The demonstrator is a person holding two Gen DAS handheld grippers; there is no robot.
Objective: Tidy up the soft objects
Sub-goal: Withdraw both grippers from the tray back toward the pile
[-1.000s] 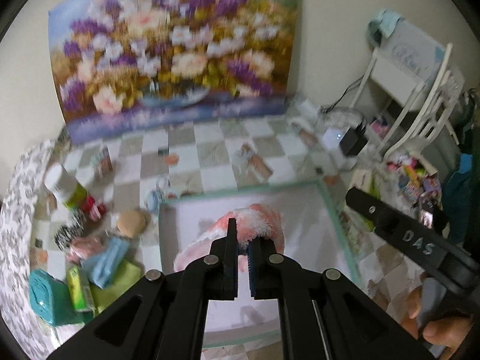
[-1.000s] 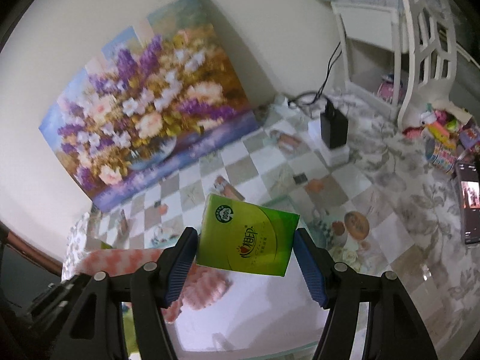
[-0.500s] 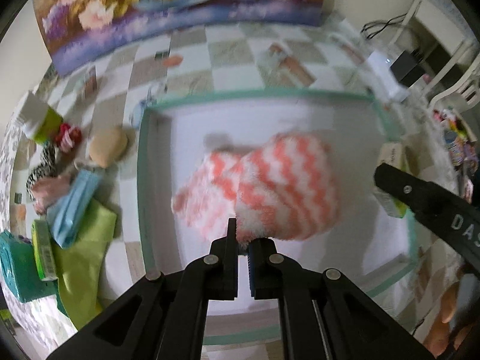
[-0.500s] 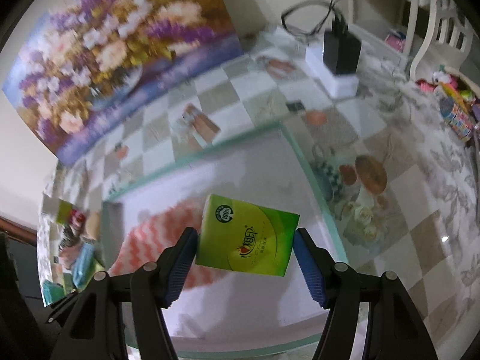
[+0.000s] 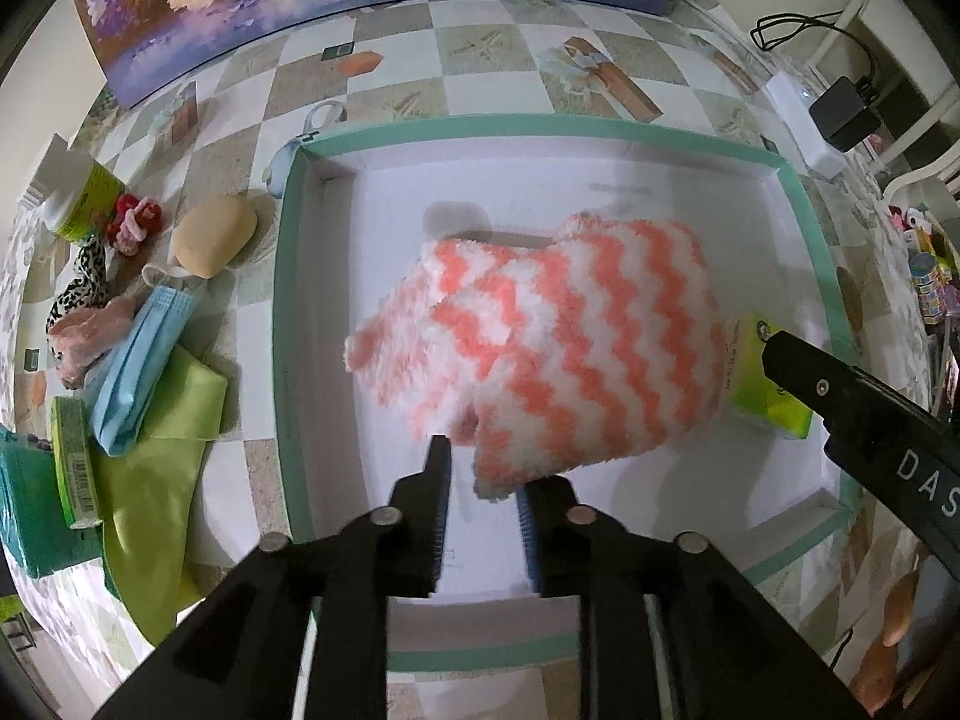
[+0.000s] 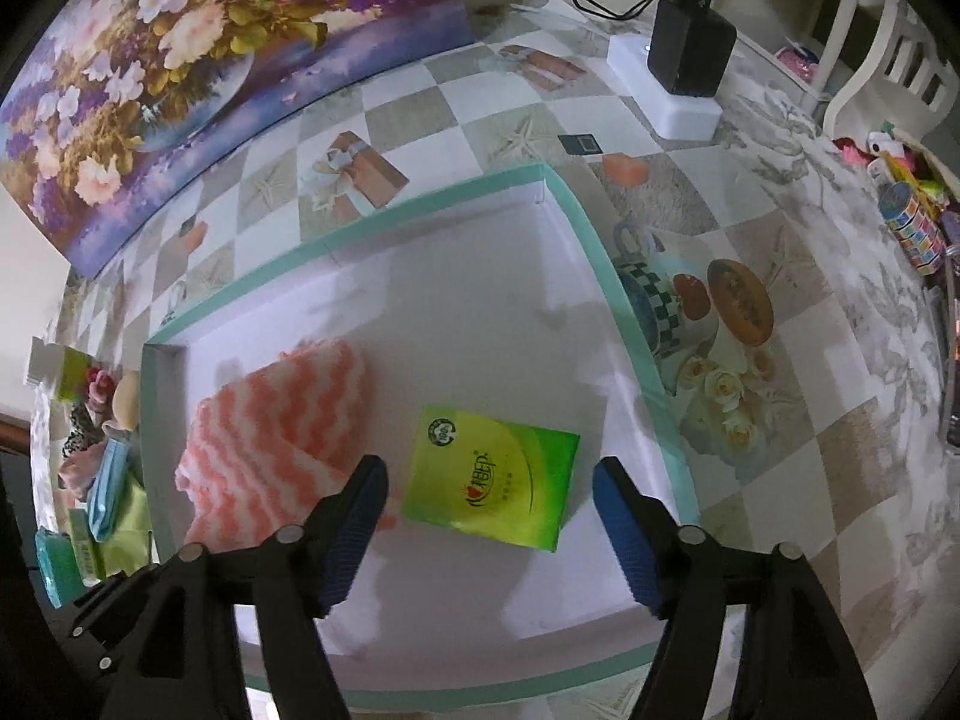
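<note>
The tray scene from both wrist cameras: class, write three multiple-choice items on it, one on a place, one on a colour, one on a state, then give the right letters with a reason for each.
1. Where does the green tissue pack lie?
A. inside the tray, beside the fuzzy cloth
B. on the checked tablecloth outside the tray
C. on top of the flower painting

2. What colours is the fuzzy cloth?
A. blue and yellow
B. coral and white zigzag
C. plain black

3. How does the right gripper stand to the tissue pack?
A. pads pressing on both its sides
B. jaws apart, pads clear of it
C. nowhere near it

Answers:
1 A: the pack rests on the white tray floor next to the cloth.
2 B: wavy coral stripes on white show in both views.
3 B: a gap shows between each blue pad and the pack, and the jaws are opening.
</note>
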